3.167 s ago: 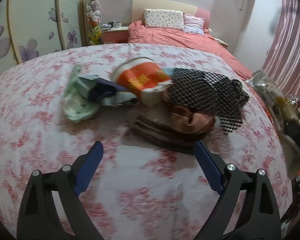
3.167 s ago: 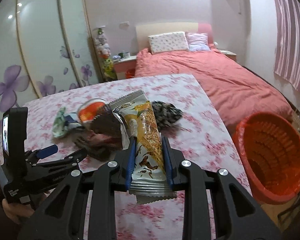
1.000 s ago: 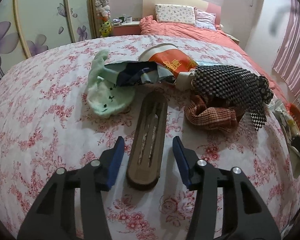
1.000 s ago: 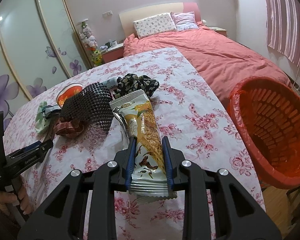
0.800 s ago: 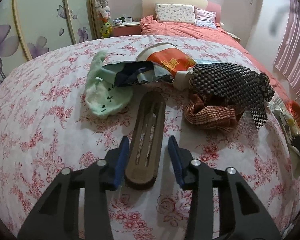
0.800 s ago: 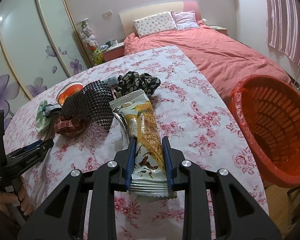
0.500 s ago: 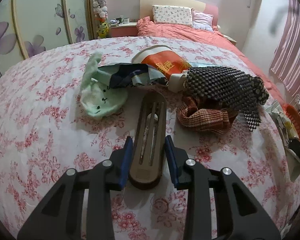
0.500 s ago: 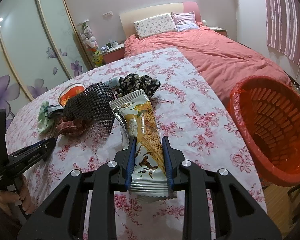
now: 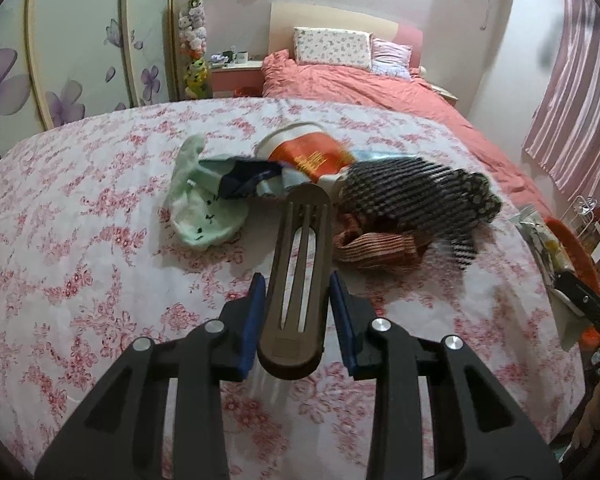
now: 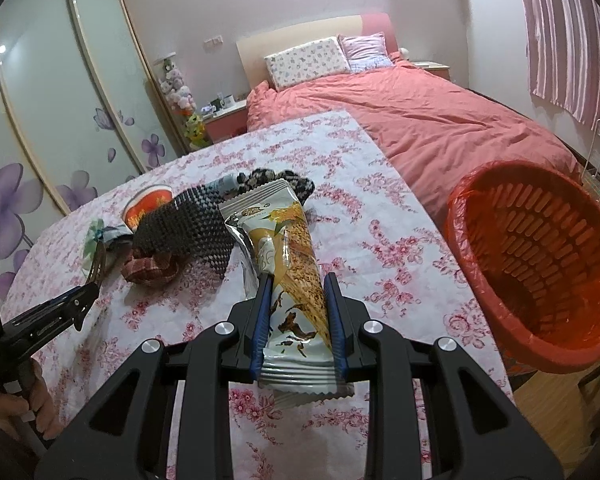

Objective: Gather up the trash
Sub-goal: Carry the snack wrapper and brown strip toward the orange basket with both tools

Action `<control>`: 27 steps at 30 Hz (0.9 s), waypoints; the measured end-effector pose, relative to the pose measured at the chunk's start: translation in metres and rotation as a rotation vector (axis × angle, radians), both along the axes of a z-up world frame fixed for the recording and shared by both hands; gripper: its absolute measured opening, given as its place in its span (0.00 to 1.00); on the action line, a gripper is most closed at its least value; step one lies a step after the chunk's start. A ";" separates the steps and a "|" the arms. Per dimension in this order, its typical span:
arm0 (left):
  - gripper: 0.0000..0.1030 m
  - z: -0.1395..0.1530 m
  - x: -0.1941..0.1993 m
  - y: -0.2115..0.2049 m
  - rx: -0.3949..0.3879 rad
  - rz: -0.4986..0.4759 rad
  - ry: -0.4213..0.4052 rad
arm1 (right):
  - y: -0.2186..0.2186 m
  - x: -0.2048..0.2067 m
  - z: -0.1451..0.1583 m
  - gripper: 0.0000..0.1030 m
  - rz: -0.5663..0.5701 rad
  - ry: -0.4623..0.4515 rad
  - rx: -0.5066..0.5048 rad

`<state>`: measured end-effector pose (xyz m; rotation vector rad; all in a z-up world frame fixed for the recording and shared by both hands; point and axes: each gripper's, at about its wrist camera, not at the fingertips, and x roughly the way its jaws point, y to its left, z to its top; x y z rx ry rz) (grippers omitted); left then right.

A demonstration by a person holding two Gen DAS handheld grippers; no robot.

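You had the left gripper (image 9: 298, 312) clamped on the slotted brown oval tray (image 9: 298, 276) and the right gripper (image 10: 298, 320) on the silver snack wrapper (image 10: 288, 272); lifting level toward the orange basket (image 10: 540, 344) at far right seemed wise.

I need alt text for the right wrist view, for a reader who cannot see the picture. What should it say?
The right gripper is shut on a snack wrapper above a table with a pink floral cloth. An orange trash basket stands just off the table's right edge. A pile of trash and cloth lies behind the wrapper, and a pink bed fills the background.
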<state>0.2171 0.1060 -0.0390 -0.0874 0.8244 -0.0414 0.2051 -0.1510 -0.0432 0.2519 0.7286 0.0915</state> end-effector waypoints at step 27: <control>0.32 0.059 -0.011 -0.098 -0.074 -0.210 -0.106 | -0.051 -0.026 0.049 0.24 -0.088 -0.171 0.065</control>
